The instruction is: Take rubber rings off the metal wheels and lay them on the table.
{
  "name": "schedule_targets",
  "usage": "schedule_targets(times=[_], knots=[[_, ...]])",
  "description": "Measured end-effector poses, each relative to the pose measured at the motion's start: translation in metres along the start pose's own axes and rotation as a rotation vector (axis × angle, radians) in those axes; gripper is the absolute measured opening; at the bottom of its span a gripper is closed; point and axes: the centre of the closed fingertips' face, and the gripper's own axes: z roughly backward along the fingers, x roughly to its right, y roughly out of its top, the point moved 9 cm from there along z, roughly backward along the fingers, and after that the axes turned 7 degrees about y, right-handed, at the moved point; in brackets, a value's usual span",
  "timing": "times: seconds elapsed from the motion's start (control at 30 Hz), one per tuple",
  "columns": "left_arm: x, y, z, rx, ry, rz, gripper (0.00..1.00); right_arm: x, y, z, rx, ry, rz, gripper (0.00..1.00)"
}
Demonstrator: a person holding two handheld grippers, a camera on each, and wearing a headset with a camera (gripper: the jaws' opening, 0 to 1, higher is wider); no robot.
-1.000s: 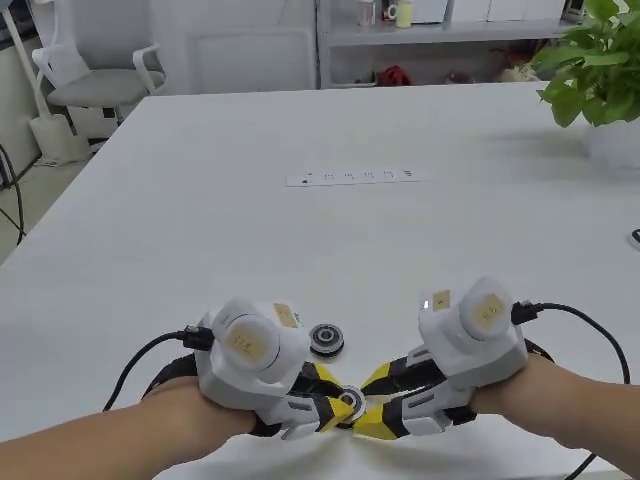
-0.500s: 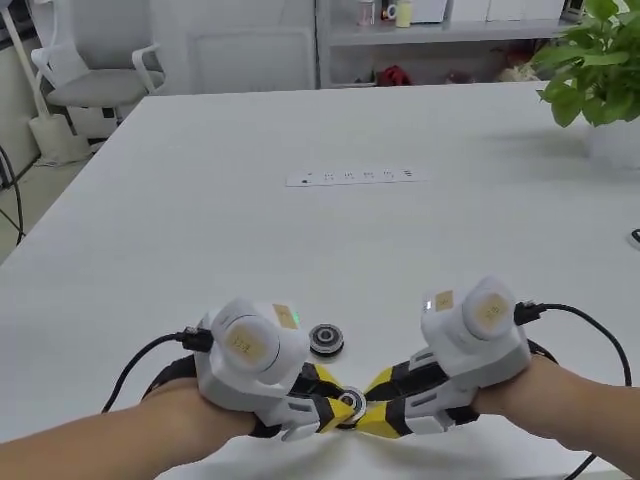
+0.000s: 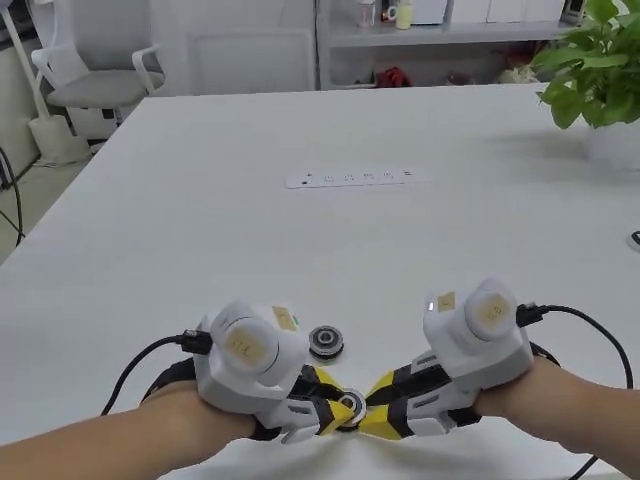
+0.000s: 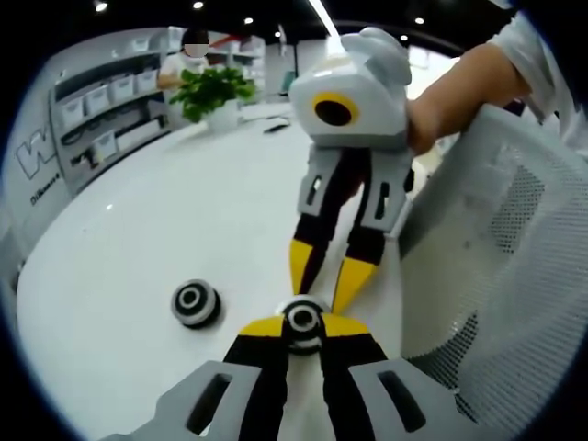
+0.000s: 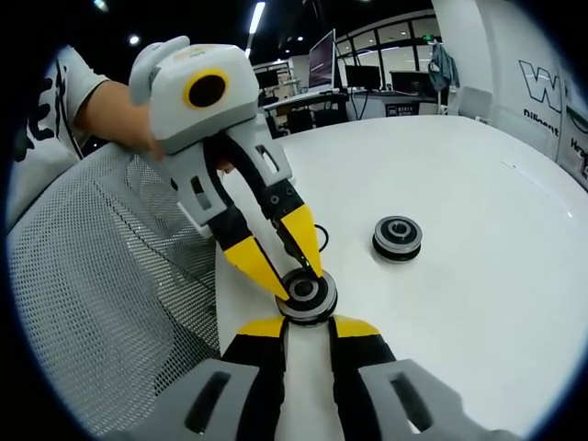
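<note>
Just beside the loose wheel, a second wheel is pinched by the left gripper and the right gripper together. Its rubber ring is judged still seated; a peeling pull is called for next.

— Anything readable from where you stand?
— A large grey letter "W" on the white wall, left of the green leafy potted plant. The small line beneath it is too blurred.
— Anything else?
— A little yellow sticker on the left gripper; its print is too small.
</note>
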Motion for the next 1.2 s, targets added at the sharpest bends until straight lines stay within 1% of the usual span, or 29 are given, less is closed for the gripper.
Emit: schedule_targets(times=[0.13,0.3,0.33,0.37,0.4,0.43,0.6,0.7,0.77,0.93,0.97,1.03,1.07,1.13,1.2], knots=[[0.000,0.000,0.000,0.000,0.001,0.001,0.13,0.000,-0.001,0.001,-0.003,0.001,-0.003,0.13],[0.000,0.000,0.000,0.000,0.001,0.002,0.13,-0.001,-0.003,0.002,-0.012,0.006,-0.005,0.09],[0.000,0.000,0.000,0.000,0.001,0.002,0.13,-0.001,-0.003,0.002,-0.014,0.006,-0.002,0.04],[0.000,0.000,0.000,0.001,0.000,0.002,0.13,0.003,-0.005,0.004,-0.046,-0.026,0.018,0.00],[0.001,0.000,0.000,0.002,-0.002,0.002,0.13,0.000,-0.004,0.002,-0.023,-0.003,-0.006,0.00],[0.001,0.000,0.000,0.002,0.000,0.000,0.13,0.000,-0.004,0.003,-0.028,0.000,-0.005,0.00],[0.000,0.000,0.000,0.002,-0.004,-0.008,0.13,0.001,-0.003,0.004,-0.032,-0.010,0.008,0.00],[0.000,0.000,0.000,0.003,-0.006,-0.008,0.13,0.002,-0.002,0.005,-0.023,-0.022,0.008,0.13],[0.000,0.000,0.001,0.003,-0.007,-0.009,0.13,0.001,-0.001,0.005,-0.010,-0.013,0.006,0.15],[0.000,0.000,0.001,0.006,-0.008,-0.009,0.13,-0.003,0.002,-0.004,-0.013,-0.002,0.047,0.26],[0.000,0.000,0.001,0.006,-0.007,-0.009,0.13,-0.003,0.003,-0.005,-0.011,-0.002,0.046,0.28],[0.000,0.000,0.001,0.007,-0.006,-0.008,0.13,-0.001,0.007,-0.006,0.027,-0.002,0.024,0.28],[0.000,0.000,0.001,0.006,-0.005,-0.007,0.13,0.000,0.009,-0.006,0.033,-0.004,0.019,0.28],[0.000,0.000,0.000,0.006,-0.004,-0.007,0.13,0.000,0.008,-0.006,0.024,-0.007,0.033,0.25],[0.000,0.000,0.000,0.005,-0.004,-0.007,0.13,-0.002,0.007,-0.008,0.018,-0.006,0.042,0.24]])
